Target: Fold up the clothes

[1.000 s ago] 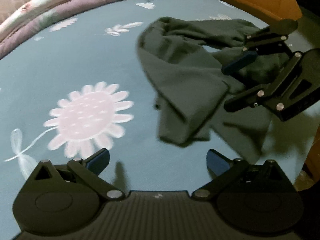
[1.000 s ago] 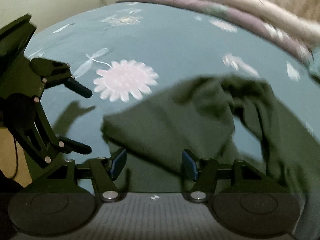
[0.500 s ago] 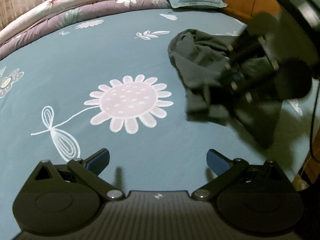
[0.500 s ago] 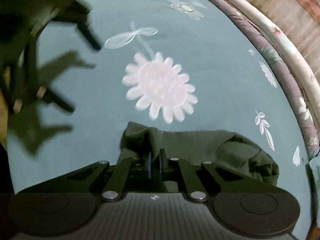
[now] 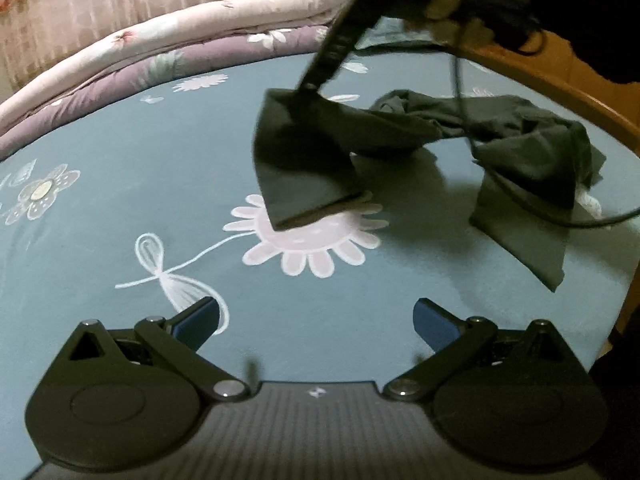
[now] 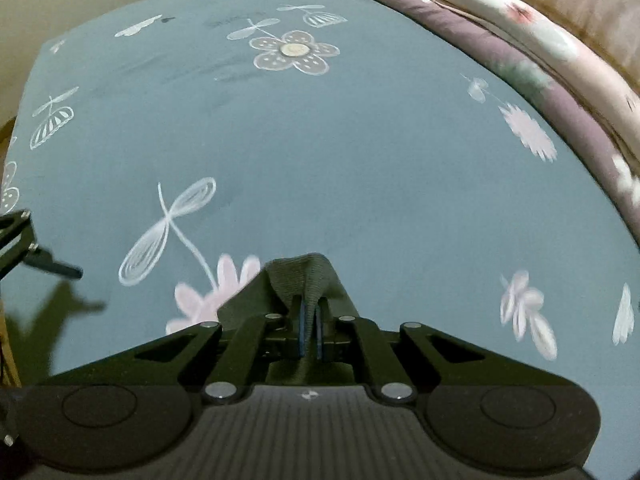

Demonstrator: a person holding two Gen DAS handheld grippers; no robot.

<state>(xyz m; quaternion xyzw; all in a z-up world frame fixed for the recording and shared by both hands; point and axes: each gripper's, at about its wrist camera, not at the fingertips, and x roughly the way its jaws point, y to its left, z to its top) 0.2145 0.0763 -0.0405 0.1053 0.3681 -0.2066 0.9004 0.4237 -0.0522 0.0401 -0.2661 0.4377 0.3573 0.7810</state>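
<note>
now, from the left wrist we see our left claw [image 5: 316,316] spread wide and empty above the bed [image 5: 120,216], while the dark green garment [image 5: 304,168] hangs over the pink flower, lifted by our right claw [image 5: 308,92]. from the right wrist, that claw's blue pads [image 6: 303,330] pinch a fold of the garment.

Dark green garment [image 5: 304,164] on a teal bedsheet [image 5: 120,184] — pink-and-white flower prints — beside a purple floral quilt [image 5: 168,64].
</note>
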